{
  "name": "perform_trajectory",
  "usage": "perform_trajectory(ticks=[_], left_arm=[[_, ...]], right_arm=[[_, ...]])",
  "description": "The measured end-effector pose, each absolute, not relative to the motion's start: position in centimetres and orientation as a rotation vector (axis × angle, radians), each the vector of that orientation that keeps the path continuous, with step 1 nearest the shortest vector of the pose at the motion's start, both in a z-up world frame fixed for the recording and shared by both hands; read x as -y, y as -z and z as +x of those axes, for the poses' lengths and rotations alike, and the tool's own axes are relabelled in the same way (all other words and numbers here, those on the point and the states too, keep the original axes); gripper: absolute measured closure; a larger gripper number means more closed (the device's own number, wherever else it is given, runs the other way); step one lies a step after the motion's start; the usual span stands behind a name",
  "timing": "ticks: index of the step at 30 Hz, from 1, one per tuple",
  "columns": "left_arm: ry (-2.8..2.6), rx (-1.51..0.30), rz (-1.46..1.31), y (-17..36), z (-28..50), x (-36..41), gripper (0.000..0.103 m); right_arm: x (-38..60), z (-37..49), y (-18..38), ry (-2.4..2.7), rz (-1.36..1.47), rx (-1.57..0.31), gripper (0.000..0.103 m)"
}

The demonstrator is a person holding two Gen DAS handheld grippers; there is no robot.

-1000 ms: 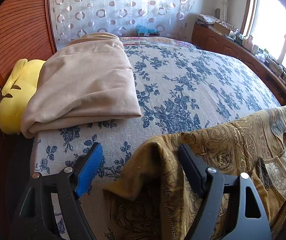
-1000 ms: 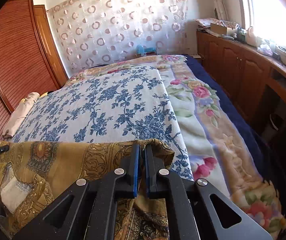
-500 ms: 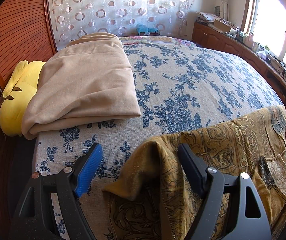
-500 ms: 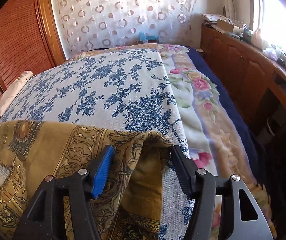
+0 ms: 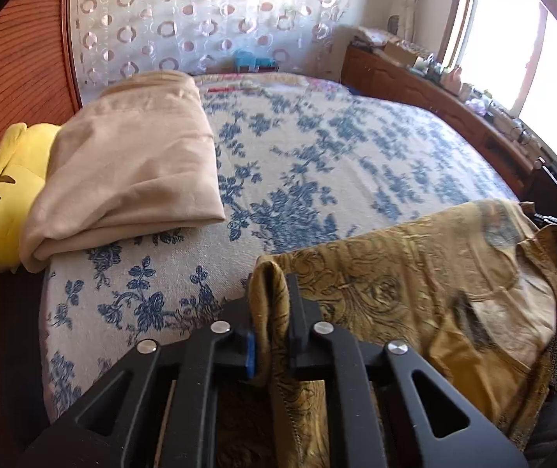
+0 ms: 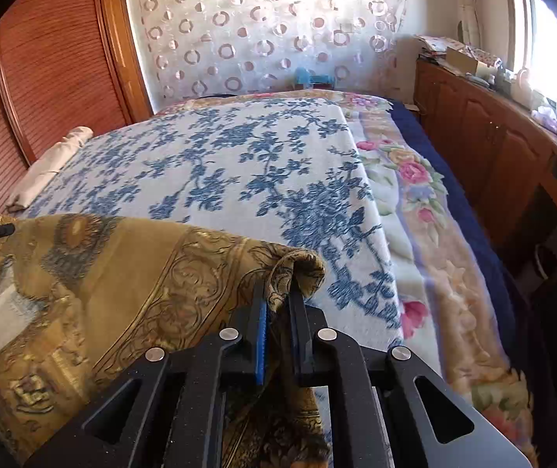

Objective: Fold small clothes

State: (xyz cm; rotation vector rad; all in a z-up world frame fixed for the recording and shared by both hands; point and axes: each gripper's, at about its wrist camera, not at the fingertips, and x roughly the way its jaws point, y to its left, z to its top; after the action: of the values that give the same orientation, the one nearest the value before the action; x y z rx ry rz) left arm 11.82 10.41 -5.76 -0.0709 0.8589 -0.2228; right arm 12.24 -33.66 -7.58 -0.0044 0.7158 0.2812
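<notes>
Both tongs, left (image 5: 272,312) and right (image 6: 278,312), are closing, each pinching a corner of the gold patterned garment (image 5: 414,292). We've got it spread on the bed (image 6: 239,163); no fold yet

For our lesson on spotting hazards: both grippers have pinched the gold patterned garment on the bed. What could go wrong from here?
1. Each gripper, left gripper and right gripper, is closing on only a small bunched edge of the gold garment; it may slip out when lifted.
2. Much of the garment hangs over the bed's near edge, so it could slide off if released.
3. It lies wrinkled, so the fold may come out crooked.
</notes>
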Motion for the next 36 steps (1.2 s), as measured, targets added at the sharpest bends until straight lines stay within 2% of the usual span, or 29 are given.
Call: perform_trajectory(ticks=[7, 14, 19, 22, 23, 25, 29, 32, 34, 36], left_arm=[[0.281, -0.686, -0.11, 0.0, 6.7, -10.3, 0.093], [0.383, -0.461, -0.174, -9.9, 2.9, -9.9, 0.094], [0.317, -0.356, -0.132, -17.3, 6.5, -11.1, 0.094], [0.219, -0.353, -0.077, -20.6, 12.1, -11.9, 0.094], [0.192, -0.352, -0.061, -20.9, 13.8, -12.1, 0.093], [0.131, -0.375, -0.018, -20.1, 17.8, -12.5, 0.078], [0.11, -0.573, -0.007, -13.0, 24.2, -13.6, 0.063], [0.16, -0.652, -0.001, -7.5, 23.7, -13.6, 0.058], [0.17, -0.693, 0.02, -5.4, 23.1, -13.0, 0.038], [0.189, -0.734, 0.023, -3.0, 22.4, -12.6, 0.033]], right_arm=[[34.5, 7.2, 3.7, -0.309, 0.033, -0.593, 0.095], [34.8, 2.0, -5.2, -0.357, -0.009, -0.406, 0.097], [34.3, 3.4, -14.5, -0.346, -0.091, -0.279, 0.097], [33.4, 7.9, -19.1, -0.307, -0.112, -0.27, 0.097], [32.8, 9.9, -19.9, -0.271, -0.131, -0.27, 0.097], [31.4, 15.0, -20.3, -0.184, -0.144, -0.314, 0.097], [30.3, 24.3, -15.0, -0.041, -0.108, -0.546, 0.077], [30.4, 25.7, -10.2, -0.069, -0.043, -0.638, 0.077], [29.7, 25.3, -7.1, -0.096, -0.063, -0.681, 0.077], [29.4, 24.4, -4.5, -0.116, -0.103, -0.709, 0.076]])
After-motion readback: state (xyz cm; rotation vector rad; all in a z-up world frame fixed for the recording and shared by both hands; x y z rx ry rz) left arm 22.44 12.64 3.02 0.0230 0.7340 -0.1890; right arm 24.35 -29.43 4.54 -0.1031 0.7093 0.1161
